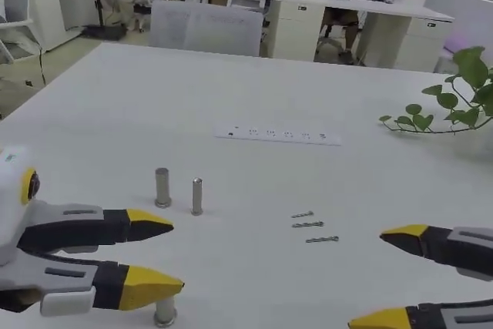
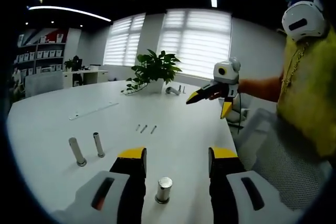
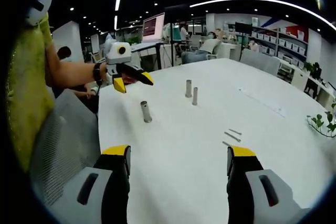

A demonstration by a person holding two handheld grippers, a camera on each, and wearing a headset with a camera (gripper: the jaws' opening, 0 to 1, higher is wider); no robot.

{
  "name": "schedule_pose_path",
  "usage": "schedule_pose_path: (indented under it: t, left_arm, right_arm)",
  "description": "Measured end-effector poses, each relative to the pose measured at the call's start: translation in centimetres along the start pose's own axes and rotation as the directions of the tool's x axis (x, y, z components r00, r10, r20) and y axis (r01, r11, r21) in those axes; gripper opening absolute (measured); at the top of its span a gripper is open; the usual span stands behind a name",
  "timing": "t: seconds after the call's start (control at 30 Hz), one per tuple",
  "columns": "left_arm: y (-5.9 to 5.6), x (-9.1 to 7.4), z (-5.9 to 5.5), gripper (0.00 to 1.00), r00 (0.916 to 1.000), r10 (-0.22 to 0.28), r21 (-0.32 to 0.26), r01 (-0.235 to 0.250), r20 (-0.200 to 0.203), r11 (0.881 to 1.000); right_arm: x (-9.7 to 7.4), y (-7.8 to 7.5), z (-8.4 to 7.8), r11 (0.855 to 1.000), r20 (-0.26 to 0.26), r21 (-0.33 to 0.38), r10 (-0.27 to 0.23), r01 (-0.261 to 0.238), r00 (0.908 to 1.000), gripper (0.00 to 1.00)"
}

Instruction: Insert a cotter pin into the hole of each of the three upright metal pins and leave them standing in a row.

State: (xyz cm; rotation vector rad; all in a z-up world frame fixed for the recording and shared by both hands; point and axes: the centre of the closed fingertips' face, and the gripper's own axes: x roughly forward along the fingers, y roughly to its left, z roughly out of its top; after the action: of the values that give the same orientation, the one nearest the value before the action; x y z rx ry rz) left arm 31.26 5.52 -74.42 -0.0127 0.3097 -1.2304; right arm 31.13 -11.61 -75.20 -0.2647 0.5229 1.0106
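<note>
Left gripper (image 1: 173,256) hovered wide open beside the nearest metal pin (image 1: 164,312); right gripper (image 1: 368,276), also wide, hung near the cotter pins (image 1: 308,225) on the worktop (image 1: 308,90). A careless jaw could topple that pin.

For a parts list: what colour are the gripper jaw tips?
Yellow on the left gripper and right gripper; clearest in head view.

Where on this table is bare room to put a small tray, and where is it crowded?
Free: the wide stretch beyond the power strip, and the patch between the cotter pins and the plant. Crowded: around the metal pins by the left gripper.
</note>
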Motion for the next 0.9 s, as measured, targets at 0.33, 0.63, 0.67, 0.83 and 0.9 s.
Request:
schedule_pose_path:
  t: [0.33, 0.63, 0.67, 0.83, 0.9]
  left_arm:
    - [-0.4, -0.6, 0.2, 0.49, 0.9980, 0.062, 0.011, -0.062, -0.013, 0.998]
    - [-1.0, -1.2, 1.0, 0.48, 0.9938, 0.111, 0.011, -0.111, -0.006, 0.994]
    - [-1.1, -1.2, 1.1, 0.48, 0.9934, 0.115, 0.012, -0.115, -0.005, 0.993]
    - [-1.6, -1.2, 1.4, 0.47, 0.9902, 0.140, 0.010, -0.140, -0.001, 0.990]
    - [-1.8, -1.2, 1.4, 0.47, 0.9894, 0.146, 0.010, -0.145, -0.004, 0.989]
  right_arm:
    - [-0.1, -0.4, 0.4, 1.000, 0.005, -0.019, 0.008, -0.008, 1.0000, 0.76]
    - [0.1, -2.7, 0.3, 0.999, -0.011, -0.035, 0.011, -0.011, 0.9999, 0.75]
    - [0.2, -3.2, 0.2, 0.999, -0.015, -0.037, 0.011, -0.011, 0.9998, 0.75]
    - [0.7, -4.8, 0.1, 0.998, -0.041, -0.056, 0.016, -0.019, 0.9990, 0.73]
    - [1.0, -5.6, 0.0, 0.998, -0.051, -0.057, 0.016, -0.019, 0.9986, 0.73]
